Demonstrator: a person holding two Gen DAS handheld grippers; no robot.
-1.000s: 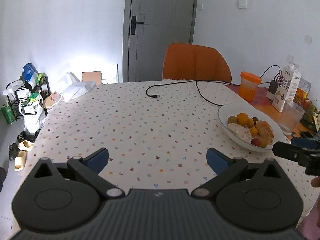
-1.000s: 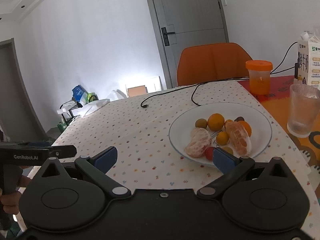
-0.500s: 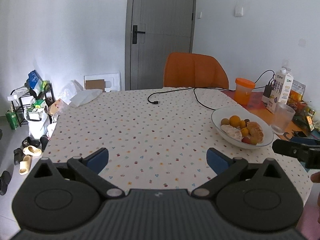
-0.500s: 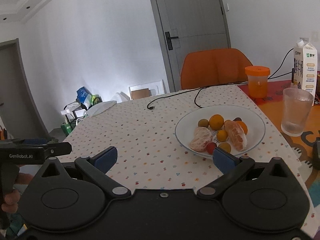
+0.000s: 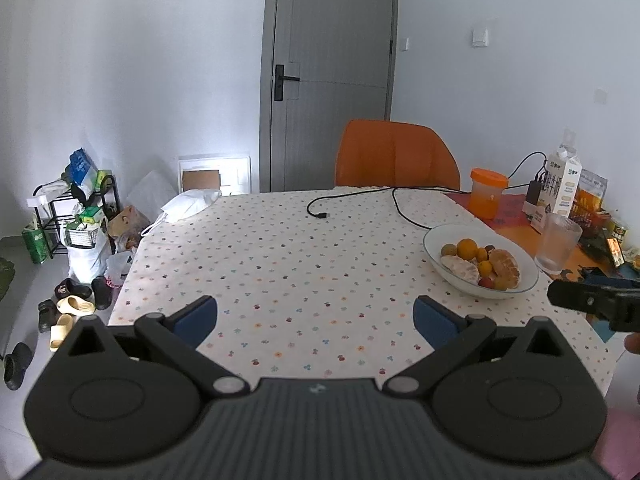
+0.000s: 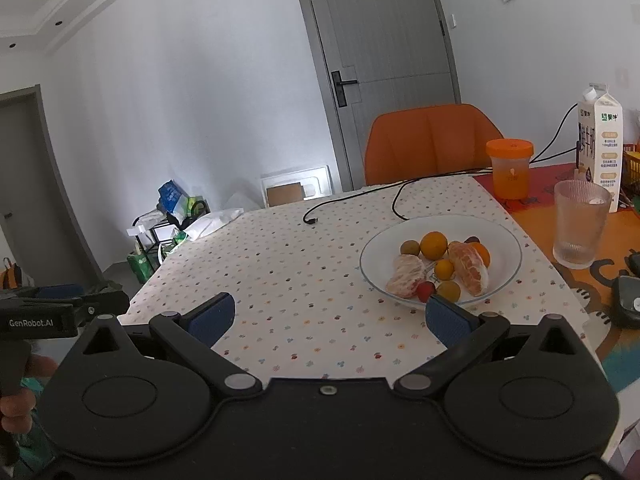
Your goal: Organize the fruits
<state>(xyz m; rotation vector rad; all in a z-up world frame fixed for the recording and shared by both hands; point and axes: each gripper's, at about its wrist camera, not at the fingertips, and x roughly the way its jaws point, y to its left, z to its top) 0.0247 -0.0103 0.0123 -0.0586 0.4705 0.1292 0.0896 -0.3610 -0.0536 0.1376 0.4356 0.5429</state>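
Observation:
A white bowl sits on the right side of the dotted tablecloth. It holds two peeled citrus pieces, small oranges, a red cherry tomato and other small fruits. My right gripper is open and empty, hovering near the table's front edge, its right fingertip just in front of the bowl. My left gripper is also open and empty, well to the left of the bowl over bare cloth. The right gripper's side shows at the edge of the left wrist view, as does the left one in the right wrist view.
A ribbed glass, orange-lidded jar and milk carton stand right of and behind the bowl. A black cable lies across the far table. An orange chair stands behind. A dark device lies at the right edge.
Both grippers have pulled back and risen from the table; the bowl now looks smaller and farther. Both stay open and empty.

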